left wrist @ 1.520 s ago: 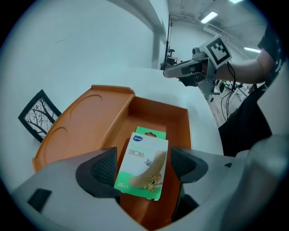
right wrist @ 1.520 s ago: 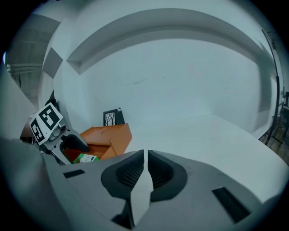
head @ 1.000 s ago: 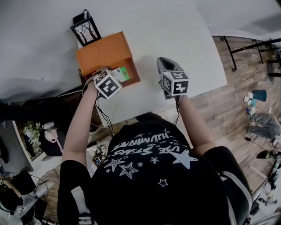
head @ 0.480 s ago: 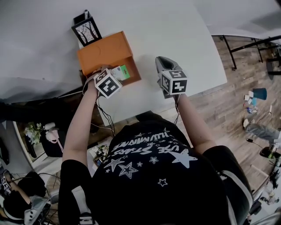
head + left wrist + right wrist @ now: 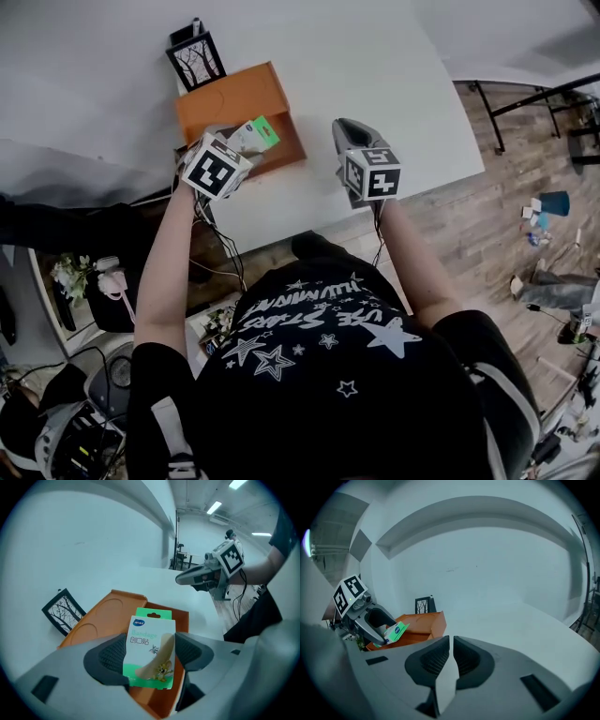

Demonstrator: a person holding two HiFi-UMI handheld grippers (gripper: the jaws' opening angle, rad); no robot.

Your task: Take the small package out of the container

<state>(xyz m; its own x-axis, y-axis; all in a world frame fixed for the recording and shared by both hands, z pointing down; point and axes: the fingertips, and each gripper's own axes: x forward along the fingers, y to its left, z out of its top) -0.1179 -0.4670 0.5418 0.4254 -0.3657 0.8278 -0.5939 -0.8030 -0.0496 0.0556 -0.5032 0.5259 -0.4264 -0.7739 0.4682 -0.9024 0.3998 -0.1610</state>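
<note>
Small pkg (image 5: 147,639) has been raised since 0.5 s ago, clamped betw. left gripper (image 5: 150,654) fingers; container (image 5: 101,625) is left below them, so removal's judged nearly done. Right gripper (image 5: 451,660) is held almost shut, empty.

Cool, even indoor light from ceiling strip lamps (image 5: 214,507) leaves the white table (image 5: 375,84) bright, shadows soft. Both gripper views bulge at the edges with dark corners (fisheye); the closest foreground goes soft, yet print on the small package (image 5: 151,644) reads crisp.

Open white table (image 5: 375,66) spreads right of the orange container (image 5: 234,98); a black tree-print holder (image 5: 198,62) blocks its far corner.
</note>
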